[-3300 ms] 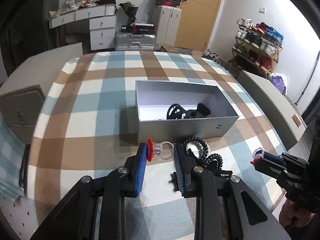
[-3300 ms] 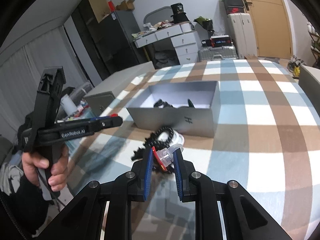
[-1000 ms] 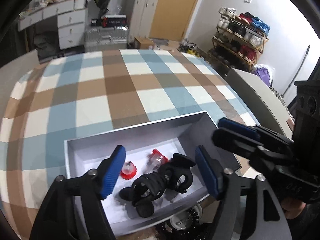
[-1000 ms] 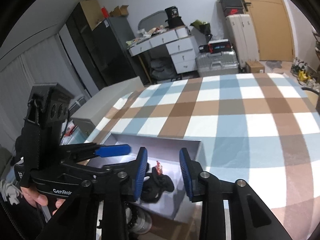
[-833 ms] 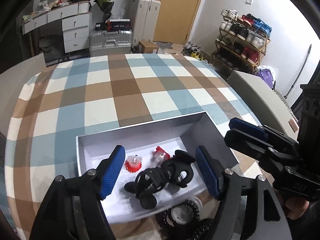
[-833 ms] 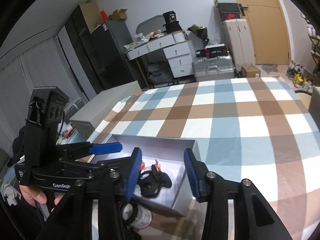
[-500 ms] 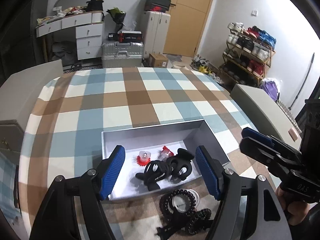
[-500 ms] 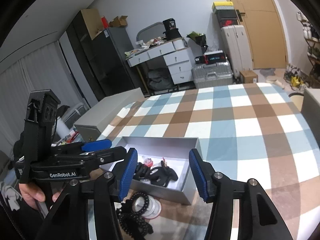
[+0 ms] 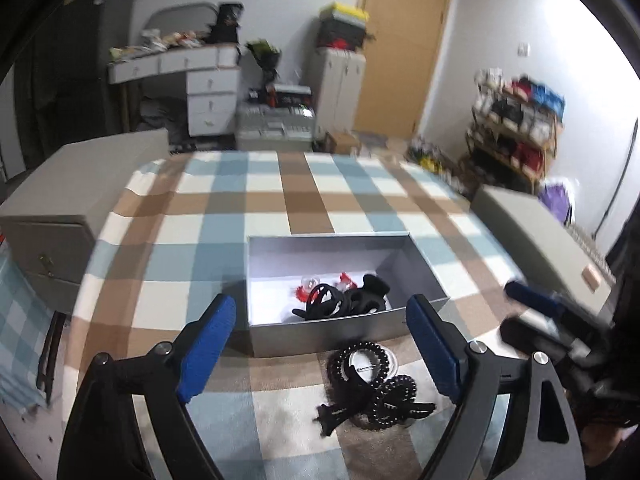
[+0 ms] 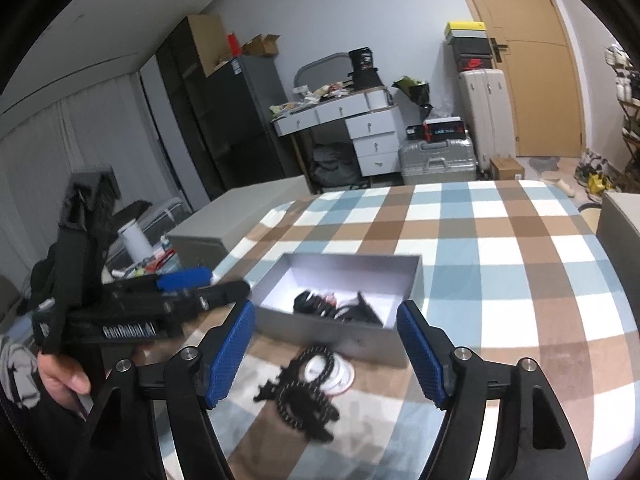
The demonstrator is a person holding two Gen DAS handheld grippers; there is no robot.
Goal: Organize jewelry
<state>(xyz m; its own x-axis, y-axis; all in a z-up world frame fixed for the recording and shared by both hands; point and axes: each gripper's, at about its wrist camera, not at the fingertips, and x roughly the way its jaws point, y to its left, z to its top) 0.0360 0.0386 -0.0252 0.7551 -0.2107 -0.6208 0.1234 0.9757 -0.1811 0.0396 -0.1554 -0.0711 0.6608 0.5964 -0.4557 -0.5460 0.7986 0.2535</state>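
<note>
Jewelry, a tangle of black pieces plus two red-and-clear ones, lies in the one grey box at centre of the left wrist frame. Two black coiled bands lie on the checked desk below it. The left tongs have just been opening and stand spread, empty.

In the right wrist frame, the right tongs, also just opening, gape empty at lower centre.

Blurred shoe rack; box's near wall hiding part of tangled black pieces.
</note>
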